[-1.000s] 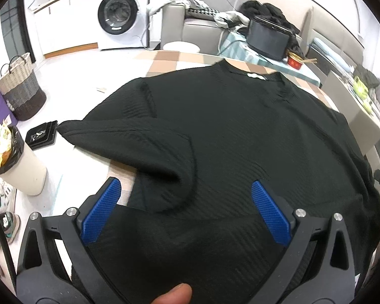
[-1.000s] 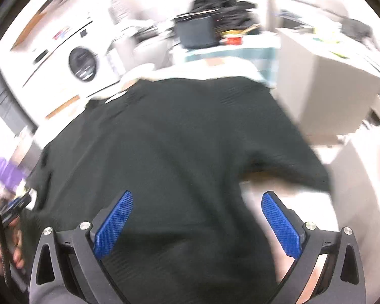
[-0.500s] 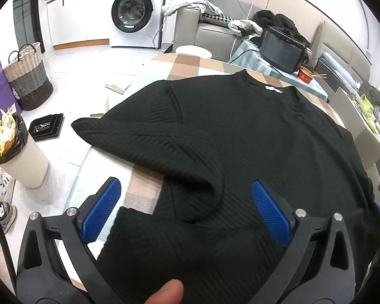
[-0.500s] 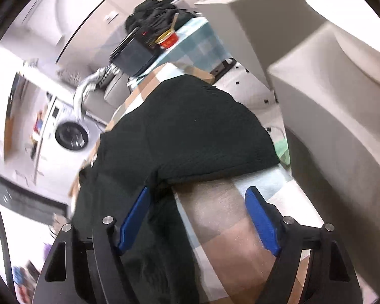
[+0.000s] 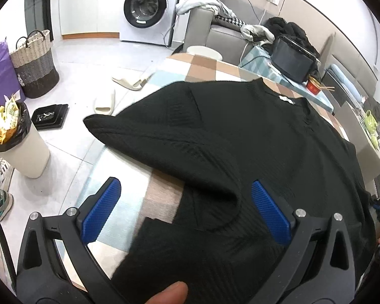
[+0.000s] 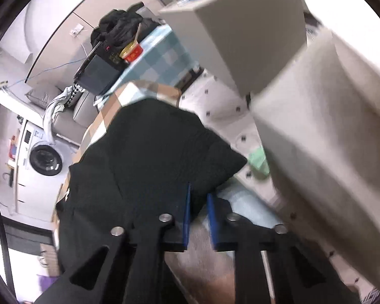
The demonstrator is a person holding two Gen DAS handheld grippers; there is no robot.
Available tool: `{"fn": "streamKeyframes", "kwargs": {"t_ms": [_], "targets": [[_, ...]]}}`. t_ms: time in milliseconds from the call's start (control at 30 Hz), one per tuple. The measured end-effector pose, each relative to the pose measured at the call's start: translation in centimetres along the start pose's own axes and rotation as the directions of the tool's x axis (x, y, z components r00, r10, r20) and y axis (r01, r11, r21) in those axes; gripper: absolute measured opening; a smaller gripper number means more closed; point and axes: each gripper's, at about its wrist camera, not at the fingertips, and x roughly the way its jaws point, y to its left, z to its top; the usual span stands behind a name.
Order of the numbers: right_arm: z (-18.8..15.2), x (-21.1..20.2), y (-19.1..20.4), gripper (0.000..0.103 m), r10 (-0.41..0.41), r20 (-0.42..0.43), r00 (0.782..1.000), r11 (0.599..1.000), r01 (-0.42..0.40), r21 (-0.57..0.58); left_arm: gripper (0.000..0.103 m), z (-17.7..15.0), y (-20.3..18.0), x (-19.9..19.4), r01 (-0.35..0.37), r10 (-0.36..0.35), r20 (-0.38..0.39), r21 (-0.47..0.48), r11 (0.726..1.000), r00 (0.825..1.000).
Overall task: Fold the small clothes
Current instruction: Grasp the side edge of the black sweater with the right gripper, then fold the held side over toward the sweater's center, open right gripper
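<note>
My right gripper point(image 6: 198, 217) has just been closing, and its blue pads now pinch the edge of the black sweater point(image 5: 253, 136) at its right sleeve. My left gripper point(image 5: 185, 211) hangs wide open over the folded left sleeve, gripping nothing. The sweater lies spread on the checked worktop point(image 5: 202, 65), collar pointing away from me.

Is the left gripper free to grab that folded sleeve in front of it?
Probably yes. The left gripper stands open with the black sweater's sleeve fold lying between its blue pads, and nothing lies over it.
</note>
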Motion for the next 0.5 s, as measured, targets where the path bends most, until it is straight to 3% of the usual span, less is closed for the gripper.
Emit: {"fn": "streamKeyframes", "kwargs": {"t_ms": [167,333,367,433,500], "targets": [[1.3,-2.4,2.1,0.008,-0.022,0.087,0.996,0.995,0.031,-0.099,0.102,0.0,0.9,-0.7,-0.015,0.015,0.028,-0.006,1.0,0.999],[2.0,-3.6,6.8,0.008,0.131,0.165,0.977,0.953,-0.079,-0.292,0.102,-0.2,1.9,-1.6,-0.017,0.017,0.049,-0.013,1.0,0.999],[1.6,-4.0,8.3,0.008,0.195,0.156,0.968,0.926,-0.13,-0.353,0.102,-0.3,2.0,-1.8,-0.019,0.019,0.052,-0.013,1.0,0.998],[-0.2,-4.8,11.9,0.008,0.343,0.093,0.935,0.824,-0.252,-0.508,0.102,-0.4,2.2,-2.2,-0.022,0.023,0.059,-0.014,1.0,0.998],[-2.8,-5.4,14.8,0.008,0.397,0.01,0.918,0.714,-0.302,-0.632,0.102,-0.5,2.1,-2.3,-0.024,0.025,0.066,-0.015,1.0,0.998]]}}
